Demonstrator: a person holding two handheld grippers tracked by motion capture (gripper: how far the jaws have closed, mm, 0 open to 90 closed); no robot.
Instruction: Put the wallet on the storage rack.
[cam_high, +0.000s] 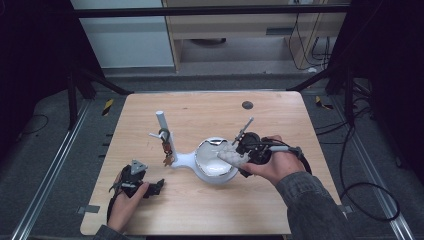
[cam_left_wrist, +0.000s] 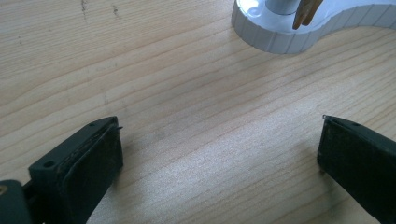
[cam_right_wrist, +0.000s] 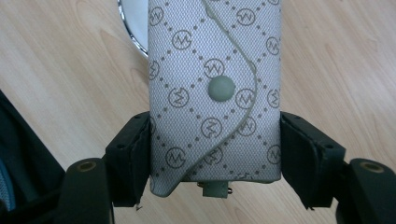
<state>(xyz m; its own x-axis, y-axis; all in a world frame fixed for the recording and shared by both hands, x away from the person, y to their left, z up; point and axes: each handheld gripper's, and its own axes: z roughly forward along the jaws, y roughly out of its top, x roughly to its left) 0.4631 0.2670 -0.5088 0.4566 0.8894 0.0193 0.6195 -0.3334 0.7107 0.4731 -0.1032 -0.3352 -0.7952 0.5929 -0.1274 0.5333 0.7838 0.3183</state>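
High view: right tool (cam_high: 239, 156) clenched on patterned key pouch (cam_high: 231, 157), held over white dish (cam_high: 216, 161) of stand (cam_high: 176, 159). Left tool (cam_high: 159, 186) resting on surface (cam_high: 280, 115), well apart. Risk: pouch dropped onto dish rim, tipping off, or knocking stand.

Left gripper view: jaws released, wide, nothing between; stand base (cam_left_wrist: 280, 32) ahead. Risk: none steadying stand if bumped.

Right gripper view: pads (cam_right_wrist: 136, 154) pinching pouch (cam_right_wrist: 215, 93) near lower end only; possibly metal ring poking out below, blurred. Risk: long free end swinging, slipping out.
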